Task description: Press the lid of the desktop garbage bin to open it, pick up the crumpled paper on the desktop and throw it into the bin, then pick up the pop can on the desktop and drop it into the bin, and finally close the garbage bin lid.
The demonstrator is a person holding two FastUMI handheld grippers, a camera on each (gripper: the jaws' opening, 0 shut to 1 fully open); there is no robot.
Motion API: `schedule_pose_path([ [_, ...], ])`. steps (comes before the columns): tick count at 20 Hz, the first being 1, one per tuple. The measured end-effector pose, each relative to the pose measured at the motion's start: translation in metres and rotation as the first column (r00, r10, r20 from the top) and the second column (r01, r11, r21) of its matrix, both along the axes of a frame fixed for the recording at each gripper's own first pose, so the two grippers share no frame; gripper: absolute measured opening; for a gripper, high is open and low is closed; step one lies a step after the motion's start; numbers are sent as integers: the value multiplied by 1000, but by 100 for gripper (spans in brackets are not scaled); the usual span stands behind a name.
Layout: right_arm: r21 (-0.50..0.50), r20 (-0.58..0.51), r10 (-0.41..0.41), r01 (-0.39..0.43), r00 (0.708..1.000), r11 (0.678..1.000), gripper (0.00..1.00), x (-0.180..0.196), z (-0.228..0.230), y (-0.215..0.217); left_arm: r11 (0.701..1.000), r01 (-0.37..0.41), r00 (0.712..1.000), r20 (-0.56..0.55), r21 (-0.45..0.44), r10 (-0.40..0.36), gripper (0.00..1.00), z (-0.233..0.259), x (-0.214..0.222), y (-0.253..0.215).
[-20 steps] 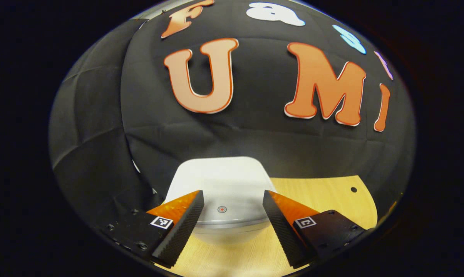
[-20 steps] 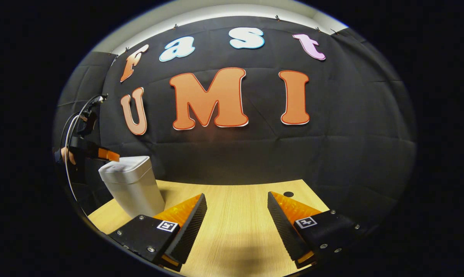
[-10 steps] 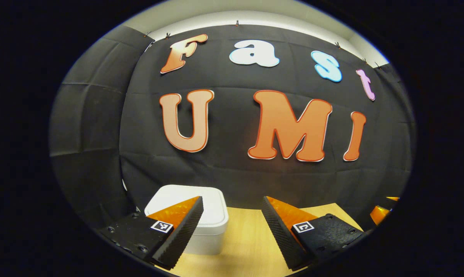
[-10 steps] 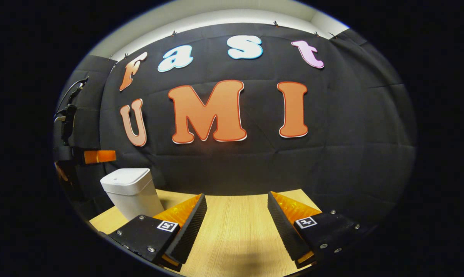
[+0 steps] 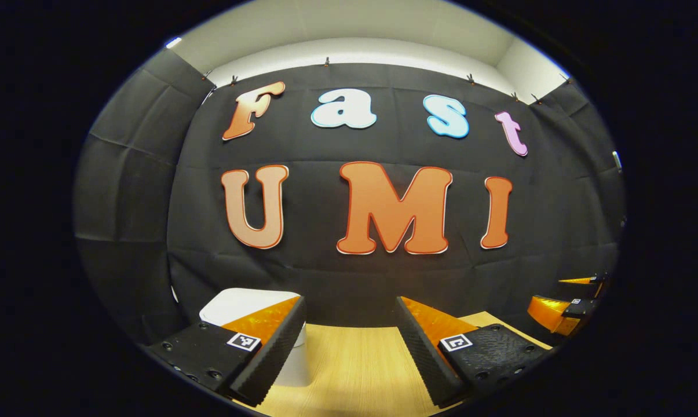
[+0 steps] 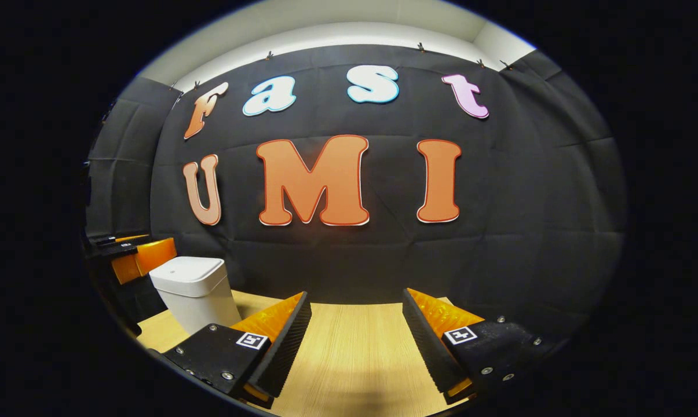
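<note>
Bin (image 6: 195, 289), lid shut, at 8 o'clock in right gripper view, on table (image 6: 349, 359). Left gripper (image 5: 349, 341) wide open, empty, bin partly behind one finger. Right gripper (image 6: 354, 341) wide open, empty, over bare wood.

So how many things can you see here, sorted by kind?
Bins: 1, the white bin, lid shut.
Claws: 2, the left claw and the right claw, both open and holding nothing.
Tables: 1, the wooden table.
Total: 4.
</note>
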State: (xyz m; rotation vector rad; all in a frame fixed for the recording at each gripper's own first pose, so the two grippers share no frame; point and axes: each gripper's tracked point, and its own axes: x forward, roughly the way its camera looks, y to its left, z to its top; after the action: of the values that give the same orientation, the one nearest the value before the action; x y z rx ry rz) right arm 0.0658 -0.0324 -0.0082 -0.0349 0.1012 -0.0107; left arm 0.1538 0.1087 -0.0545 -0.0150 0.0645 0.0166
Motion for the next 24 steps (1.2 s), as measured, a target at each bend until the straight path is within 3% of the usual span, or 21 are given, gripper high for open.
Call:
schedule_pose_path([
  [4, -10, 10, -6, 6, 1000, 1000, 94, -3, 2, 0, 998, 46, 999, -2, 34, -45, 96, -5, -5, -16],
  [15, -47, 5, -32, 32, 999, 998, 95, -14, 5, -4, 997, 82, 997, -10, 13, -82, 96, -6, -8, -24],
  [24, -71, 23, -110, 112, 994, 991, 95, -20, 10, 12, 979, 203, 979, 23, 24, -204, 96, 1, -10, -11],
])
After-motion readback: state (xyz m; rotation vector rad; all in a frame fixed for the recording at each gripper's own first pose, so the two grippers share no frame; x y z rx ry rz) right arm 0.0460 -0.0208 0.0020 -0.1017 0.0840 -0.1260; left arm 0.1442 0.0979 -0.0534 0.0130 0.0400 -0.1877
